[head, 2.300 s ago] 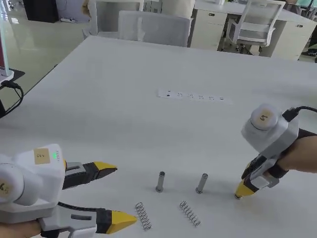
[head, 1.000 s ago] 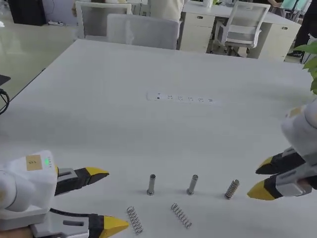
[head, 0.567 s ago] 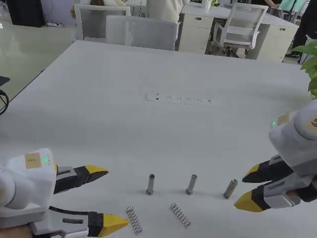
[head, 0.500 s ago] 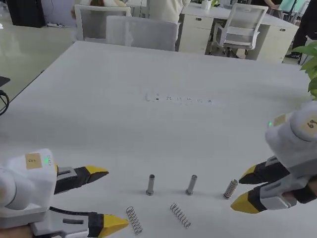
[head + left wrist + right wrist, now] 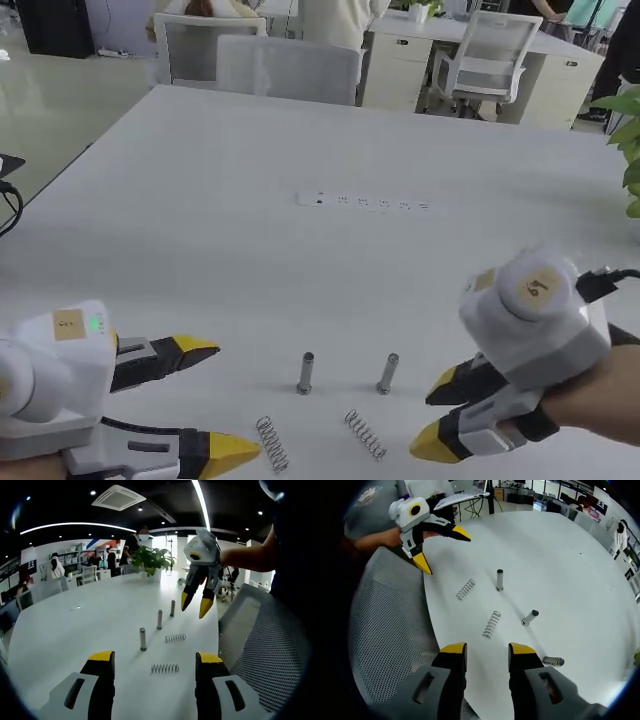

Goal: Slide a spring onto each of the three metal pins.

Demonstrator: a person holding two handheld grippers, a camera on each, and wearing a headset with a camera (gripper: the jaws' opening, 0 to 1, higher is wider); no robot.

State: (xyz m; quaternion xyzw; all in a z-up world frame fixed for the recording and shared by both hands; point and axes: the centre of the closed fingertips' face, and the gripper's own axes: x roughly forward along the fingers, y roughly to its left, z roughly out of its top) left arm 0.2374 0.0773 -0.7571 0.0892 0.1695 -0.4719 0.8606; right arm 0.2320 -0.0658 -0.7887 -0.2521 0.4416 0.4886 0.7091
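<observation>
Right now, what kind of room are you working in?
Probably an open-plan office. The big white table has a power socket strip set into its top, office chairs and desks with drawers stand behind it, and a leafy plant grows nearby.

Left pin point(image 5: 305, 372), middle pin point(image 5: 387, 372), end pin point(image 5: 172, 603) stand in line on the table point(image 5: 250, 230), fitted spring point(image 5: 551, 661) on the last. Left spring point(image 5: 269, 443), right spring point(image 5: 364, 433) lie before them.

What may be a socket strip point(image 5: 380, 203) on white table point(image 5: 200, 180).
</observation>
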